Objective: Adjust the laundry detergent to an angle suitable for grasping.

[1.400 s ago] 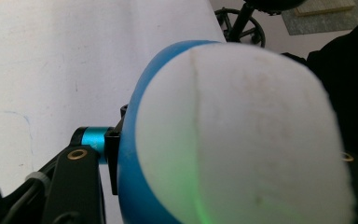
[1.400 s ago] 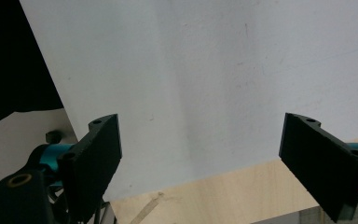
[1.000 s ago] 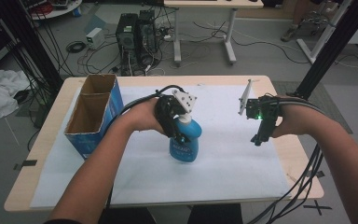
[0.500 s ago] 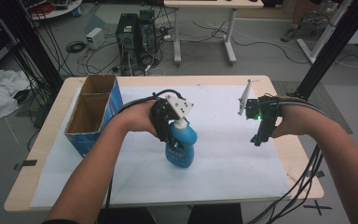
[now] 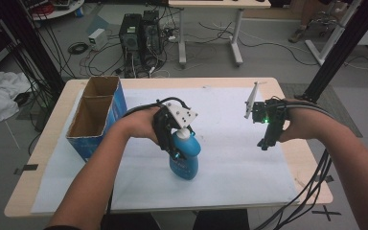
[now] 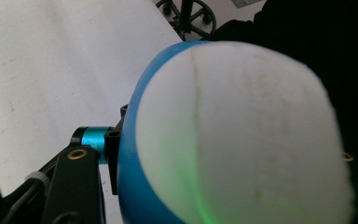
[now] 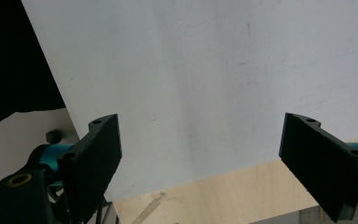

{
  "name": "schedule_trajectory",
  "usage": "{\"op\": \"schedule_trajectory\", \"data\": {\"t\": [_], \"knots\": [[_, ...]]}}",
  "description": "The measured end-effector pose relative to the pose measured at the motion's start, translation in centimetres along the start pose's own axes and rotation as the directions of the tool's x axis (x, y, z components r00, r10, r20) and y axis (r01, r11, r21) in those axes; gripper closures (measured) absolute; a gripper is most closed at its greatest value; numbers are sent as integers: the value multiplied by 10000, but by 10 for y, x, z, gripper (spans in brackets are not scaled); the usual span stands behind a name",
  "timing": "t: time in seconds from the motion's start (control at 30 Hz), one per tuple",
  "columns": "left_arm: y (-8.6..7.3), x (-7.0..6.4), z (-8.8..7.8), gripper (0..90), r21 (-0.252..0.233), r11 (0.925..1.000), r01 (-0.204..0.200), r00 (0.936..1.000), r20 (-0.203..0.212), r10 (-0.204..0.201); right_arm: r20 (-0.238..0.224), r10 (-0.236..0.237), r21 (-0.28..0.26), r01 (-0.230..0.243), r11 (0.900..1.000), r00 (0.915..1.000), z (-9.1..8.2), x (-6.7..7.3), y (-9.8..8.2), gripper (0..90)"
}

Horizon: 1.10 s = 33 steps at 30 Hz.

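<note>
Gripping the blue bottle (image 5: 185, 160) near its white cap, the left gripper (image 5: 172, 139) has its jaws pinched on it; the bottle stands on the white sheet (image 5: 230, 158) near the middle of the table (image 5: 52, 139). Its label shows white print too blurred to read, and the left gripper view shows a plain white panel on the bottle with no legible writing. The right gripper (image 7: 200, 158) hangs above the sheet's edge with jaws spread wide, holding nothing. An open blue cardboard box (image 5: 96, 117) sits at the table's left, its markings unreadable.
</note>
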<state>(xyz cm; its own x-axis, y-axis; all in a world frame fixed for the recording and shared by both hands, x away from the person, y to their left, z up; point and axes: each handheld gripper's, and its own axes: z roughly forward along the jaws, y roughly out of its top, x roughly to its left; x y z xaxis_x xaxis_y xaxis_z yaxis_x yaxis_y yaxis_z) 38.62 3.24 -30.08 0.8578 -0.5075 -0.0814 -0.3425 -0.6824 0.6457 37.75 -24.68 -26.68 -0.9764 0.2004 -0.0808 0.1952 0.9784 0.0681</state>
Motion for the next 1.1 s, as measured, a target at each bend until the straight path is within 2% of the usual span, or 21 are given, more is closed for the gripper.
{"op": "schedule_trajectory", "data": {"t": [0.2, 0.6, 0.7, 1.1], "knots": [[-5, 2, 3, 387, -1, 10000, -46, 9999, 102, 46, -6, 37, 2, -37, 10000, 10000, 0, 1, 0, 122], [-17, 5, 6, 387, -17, 10000, -1, 10000, 43, 1, 5, 14, 14, -14, 10000, 10000, 0, 1, 1, 122], [-19, 5, 6, 387, 6, 9998, -185, 9998, 50, 185, 41, 55, 35, -55, 10000, 10000, 0, 1, 1, 122], [-18, 9, 9, 387, -61, 9996, -288, 9995, -145, 287, 39, -6, -3, 6, 10000, 10000, 1, 1, 2, 122]]}}
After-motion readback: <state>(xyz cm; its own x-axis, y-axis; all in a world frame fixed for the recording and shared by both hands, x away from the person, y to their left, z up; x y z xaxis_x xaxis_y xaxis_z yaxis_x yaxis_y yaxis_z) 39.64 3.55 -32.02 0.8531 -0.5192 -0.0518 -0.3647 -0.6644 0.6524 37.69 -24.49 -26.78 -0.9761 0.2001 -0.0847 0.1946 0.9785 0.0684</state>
